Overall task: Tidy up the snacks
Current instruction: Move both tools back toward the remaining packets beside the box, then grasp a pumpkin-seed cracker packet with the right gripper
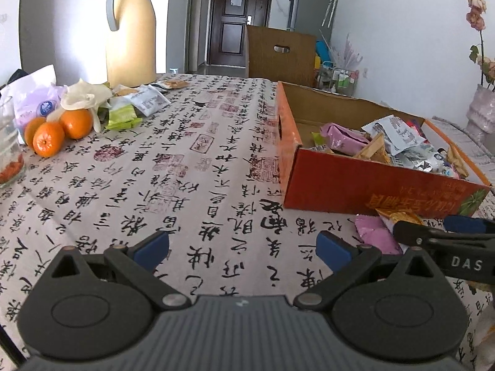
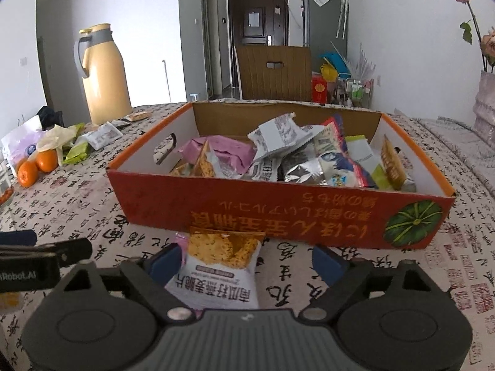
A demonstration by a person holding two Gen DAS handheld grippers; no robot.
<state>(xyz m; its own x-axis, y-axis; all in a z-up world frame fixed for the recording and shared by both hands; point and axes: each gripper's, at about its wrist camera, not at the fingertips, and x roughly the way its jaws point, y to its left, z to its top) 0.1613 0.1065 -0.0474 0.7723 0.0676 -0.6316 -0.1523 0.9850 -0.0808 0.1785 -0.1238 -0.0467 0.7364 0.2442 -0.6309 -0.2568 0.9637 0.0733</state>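
Observation:
An orange cardboard box (image 2: 278, 213) holding several snack packets stands on the calligraphy tablecloth; it also shows in the left wrist view (image 1: 355, 185) at the right. My right gripper (image 2: 247, 261) is open just in front of the box, with a white and orange cracker packet (image 2: 221, 266) lying between its fingers against the left finger, a pink packet (image 1: 376, 236) beneath it. My left gripper (image 1: 244, 247) is open and empty over bare cloth, left of the box. More loose packets (image 1: 136, 105) lie at the far left by the oranges.
A yellow thermos jug (image 1: 131, 31) stands at the table's far left. Three oranges (image 1: 58, 130), a white plastic bag and a glass jar (image 1: 9, 154) sit at the left edge. A wooden chair (image 2: 273, 72) is behind the table. A vase (image 2: 484, 105) stands at the right.

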